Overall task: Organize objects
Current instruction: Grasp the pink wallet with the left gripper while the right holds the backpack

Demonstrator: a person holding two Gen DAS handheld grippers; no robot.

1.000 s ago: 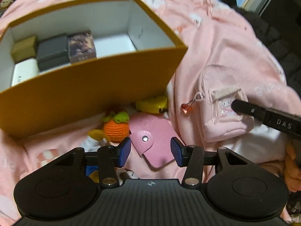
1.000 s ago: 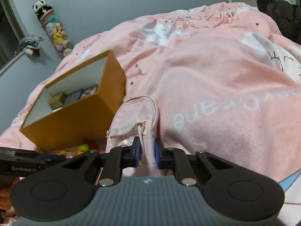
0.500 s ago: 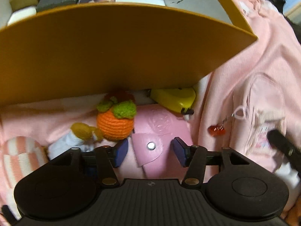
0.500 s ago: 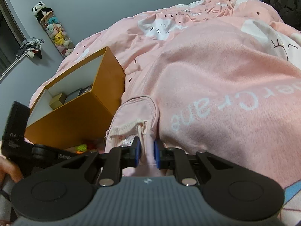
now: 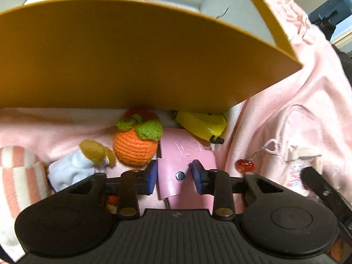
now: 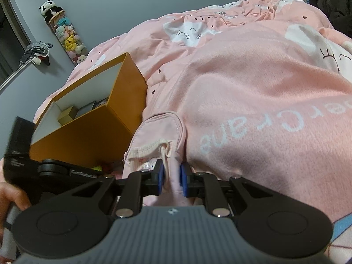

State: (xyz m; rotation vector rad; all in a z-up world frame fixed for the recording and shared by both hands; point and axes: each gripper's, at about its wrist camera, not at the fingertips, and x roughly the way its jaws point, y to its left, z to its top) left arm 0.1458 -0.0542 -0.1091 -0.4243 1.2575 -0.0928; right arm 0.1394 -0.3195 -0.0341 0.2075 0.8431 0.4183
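Note:
A pink snap wallet lies on the pink bedding in front of the orange box. My left gripper is open, its fingers on either side of the wallet's snap flap. A crocheted orange, a yellow tape measure and a small white doll lie beside it. My right gripper is shut on the pink mini backpack pouch, which also shows in the left wrist view with a red charm.
The orange box holds several small boxes. A pink-and-white striped item lies at far left. Pink bedding covers the bed. A plush-toy tube stands by the grey wall.
My left gripper has dropped low toward the wallet and its jaws now straddle the snap flap, narrower than before. The right gripper has kept its hold on the pouch.

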